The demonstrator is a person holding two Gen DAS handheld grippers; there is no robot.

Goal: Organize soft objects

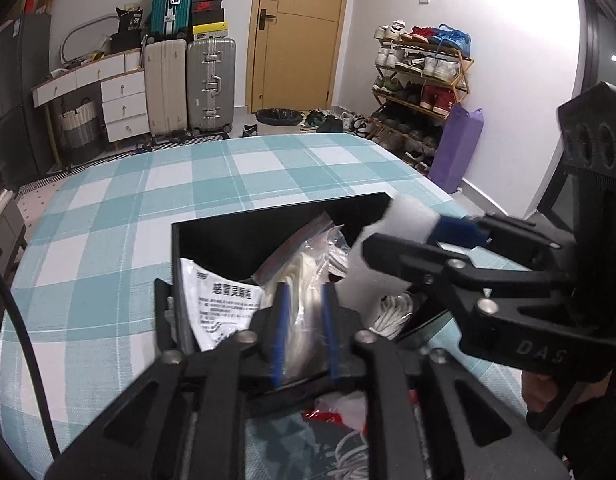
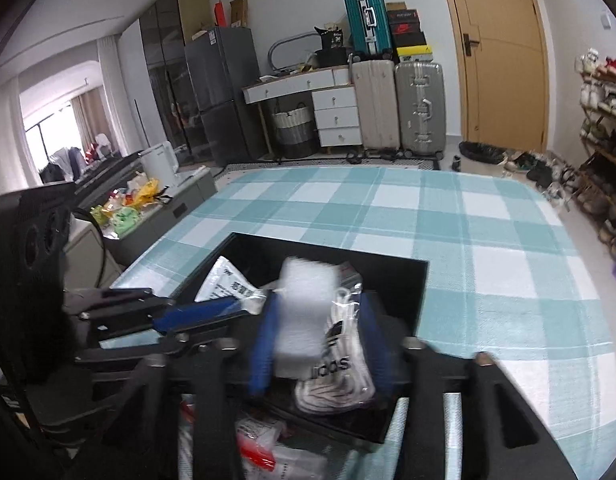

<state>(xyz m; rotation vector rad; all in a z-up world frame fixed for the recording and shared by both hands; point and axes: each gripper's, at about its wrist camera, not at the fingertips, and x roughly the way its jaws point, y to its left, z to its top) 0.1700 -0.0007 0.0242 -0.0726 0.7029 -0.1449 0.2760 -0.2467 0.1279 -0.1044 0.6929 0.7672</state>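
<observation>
Two claws hang over a black storage box [image 1: 212, 240] on a teal checked worktop [image 1: 108, 240]. The right claw [image 2: 319, 344] appears clenched on a white foam block [image 2: 304, 312], held above the box with packaged white socks [image 2: 339, 376] just below it. The left claw [image 1: 304, 332] is released, its blue pads either side of a clear bag [image 1: 304, 280] without touching. Risk: the claws sit close, so a collision could knock the squashy block loose outside the box.
</observation>
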